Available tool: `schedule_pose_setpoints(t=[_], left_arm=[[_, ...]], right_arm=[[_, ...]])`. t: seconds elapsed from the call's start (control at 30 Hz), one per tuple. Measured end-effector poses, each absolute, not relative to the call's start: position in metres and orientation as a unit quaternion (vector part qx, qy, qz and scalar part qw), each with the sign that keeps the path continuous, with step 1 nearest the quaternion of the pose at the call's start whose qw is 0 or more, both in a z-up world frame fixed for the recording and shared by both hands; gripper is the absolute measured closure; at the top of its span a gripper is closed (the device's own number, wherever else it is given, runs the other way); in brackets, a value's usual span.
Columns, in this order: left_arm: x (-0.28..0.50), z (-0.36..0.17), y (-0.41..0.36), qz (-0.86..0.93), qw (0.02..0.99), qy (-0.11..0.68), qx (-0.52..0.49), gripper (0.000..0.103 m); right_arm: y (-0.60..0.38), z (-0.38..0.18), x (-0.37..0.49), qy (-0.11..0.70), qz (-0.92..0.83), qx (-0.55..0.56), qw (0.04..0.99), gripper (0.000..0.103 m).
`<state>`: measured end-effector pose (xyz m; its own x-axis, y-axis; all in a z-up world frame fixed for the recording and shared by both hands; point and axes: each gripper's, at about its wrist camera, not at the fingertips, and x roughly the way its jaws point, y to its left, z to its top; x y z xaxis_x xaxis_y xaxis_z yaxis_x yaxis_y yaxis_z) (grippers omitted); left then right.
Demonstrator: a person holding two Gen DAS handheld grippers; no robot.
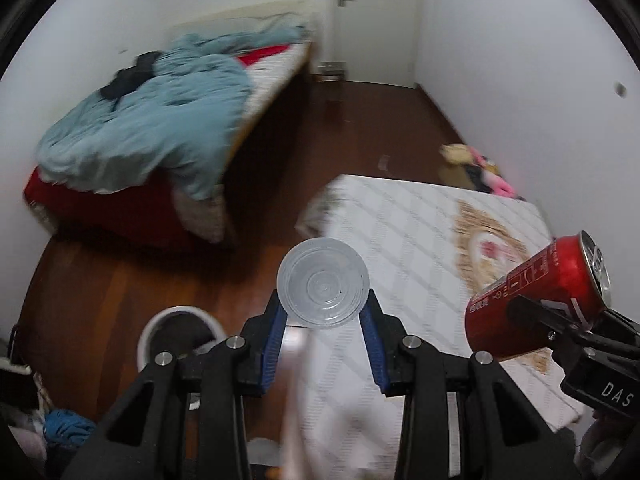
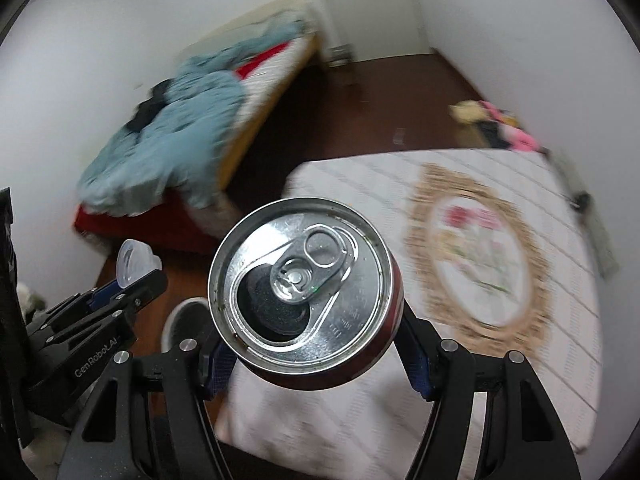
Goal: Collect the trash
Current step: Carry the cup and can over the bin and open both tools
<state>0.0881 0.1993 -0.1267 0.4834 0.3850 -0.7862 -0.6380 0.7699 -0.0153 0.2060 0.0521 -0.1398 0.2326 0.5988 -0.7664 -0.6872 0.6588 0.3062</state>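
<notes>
My left gripper (image 1: 323, 308) is shut on a clear plastic lid (image 1: 322, 282), held up between its blue pads above the floor; the lid also shows in the right wrist view (image 2: 134, 264) at the left. My right gripper (image 2: 310, 344) is shut on a red soda can (image 2: 304, 292) with its opened silver top facing the camera. In the left wrist view the can (image 1: 536, 296) is held tilted at the right, over the white mattress. A round white bin with a dark inside (image 1: 180, 330) stands on the floor below my left gripper; it also shows in the right wrist view (image 2: 188, 324).
A white quilted mattress (image 1: 420, 248) with a gold floral emblem lies on the dark wood floor (image 1: 104, 280). A bed with a light blue duvet (image 1: 160, 120) stands at the left wall. A pile of soft toys and clothes (image 1: 476, 164) lies by the right wall. A door (image 1: 372, 12) is at the far end.
</notes>
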Motion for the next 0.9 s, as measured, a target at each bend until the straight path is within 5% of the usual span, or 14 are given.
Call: schedule_pose_setpoints(t=[0.2,0.43,0.77,0.87,0.9], left_arm=[[0.016,-0.162,0.293,0.364,0.804,0.426,-0.198,0.070],[-0.054,-0.262,0.400,0.390,0.725,0.487,-0.293,0.069],[-0.095,-0.380,0.469,0.384,0.642,0.539,-0.387,0.068],[-0.104,-0.387,0.476,0.392,0.635,0.536,-0.396,0.052],[-0.107,-0.386,0.477,0.397,0.635,0.531,-0.397,0.034]], right_arm=[[0.176,-0.182,0.161,0.497,0.461,-0.078,0.731,0.033],[0.316,-0.288,0.114,0.568,0.476,-0.135,0.658,0.033],[0.419,-0.421,0.078,0.635,0.460,-0.189,0.591,0.033],[0.436,-0.444,0.075,0.652,0.456,-0.188,0.575,0.032],[0.442,-0.450,0.075,0.656,0.455,-0.187,0.573,0.032]])
